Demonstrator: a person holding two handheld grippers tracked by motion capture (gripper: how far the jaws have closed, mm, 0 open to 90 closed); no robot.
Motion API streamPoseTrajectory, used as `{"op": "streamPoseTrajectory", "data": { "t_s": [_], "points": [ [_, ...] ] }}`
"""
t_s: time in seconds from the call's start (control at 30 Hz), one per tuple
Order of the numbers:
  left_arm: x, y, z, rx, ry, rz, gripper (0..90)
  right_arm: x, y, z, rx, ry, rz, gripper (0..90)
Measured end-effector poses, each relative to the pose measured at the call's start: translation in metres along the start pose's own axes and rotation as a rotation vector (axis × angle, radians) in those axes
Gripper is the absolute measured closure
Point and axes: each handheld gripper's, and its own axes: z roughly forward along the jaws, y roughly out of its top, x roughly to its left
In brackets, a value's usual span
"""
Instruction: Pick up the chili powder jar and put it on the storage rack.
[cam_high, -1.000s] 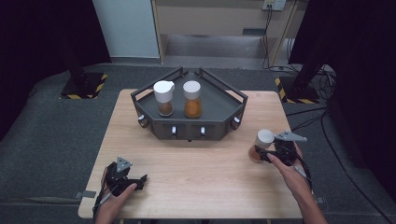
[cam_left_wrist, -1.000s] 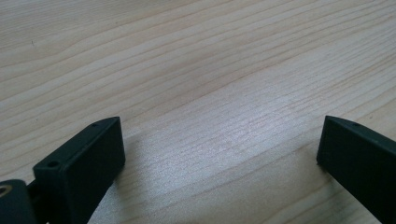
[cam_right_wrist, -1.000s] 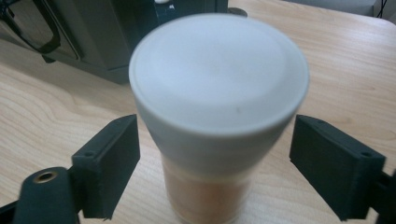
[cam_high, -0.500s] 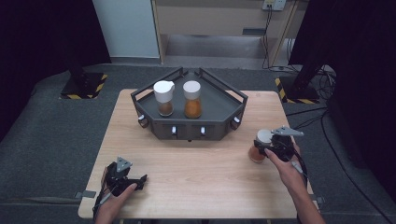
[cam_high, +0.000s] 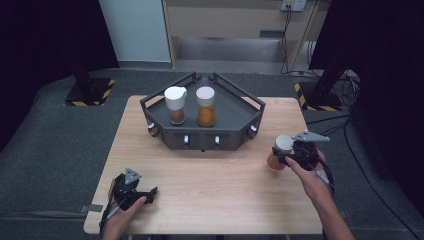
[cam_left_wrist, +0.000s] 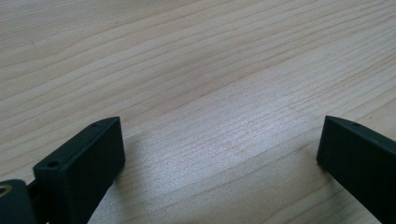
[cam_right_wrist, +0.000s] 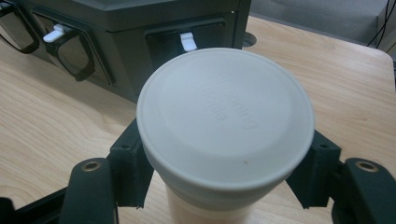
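R gripper (cam_high: 286, 159): jaws are closing round the jar (cam_high: 278, 153) just under its lid (cam_right_wrist: 225, 116), one jaw each side, touching or nearly so. Judged a grip for lifting; holding below the lid's rim should be keeping the jar from slipping down.
Jar: is standing upright on the table (cam_high: 215, 190), right side, near the rack's (cam_high: 202, 112) front right corner but apart from it. Orange-brown contents, white lid.
L gripper (cam_high: 131, 190): is resting low at the near left of the table, jaws wide apart, holding nothing. Bare wood is lying between them in the L gripper view. Judged parked, keeping clear while the R side is working.
Rack: is sitting mid-table at the far side, carrying two more jars, a spouted one (cam_high: 175, 105) left and a flat-lidded one (cam_high: 206, 106) right, side by side. Free floor to their right; judged the likely spot for the third jar.
Hidden: lid is covering the jar body and jaw tips in the R gripper view, so contact pressure can't be told. Jar base is behind the gripper in the high view; whether it is off the wood yet, can't tell.
Hard to read: raised lettering on the lid, too faint. Rack's front knobs (cam_high: 186, 140) small; purpose unclear.
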Motion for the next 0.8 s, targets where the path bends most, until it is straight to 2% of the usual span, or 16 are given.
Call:
{"op": "streamPoseTrajectory", "data": {
  "t_s": [0.47, 0.8],
  "points": [
    [0.000, 0.000, 0.000, 0.000, 0.000, 0.000, 0.0, 0.002, 0.015, -0.018, -0.022, 0.020, -0.028, 34.3],
    [0.000, 0.000, 0.000, 0.000, 0.000, 0.000, 0.0, 0.000, 0.027, -0.022, -0.018, 0.029, -0.043, 34.4]
  ]
}}
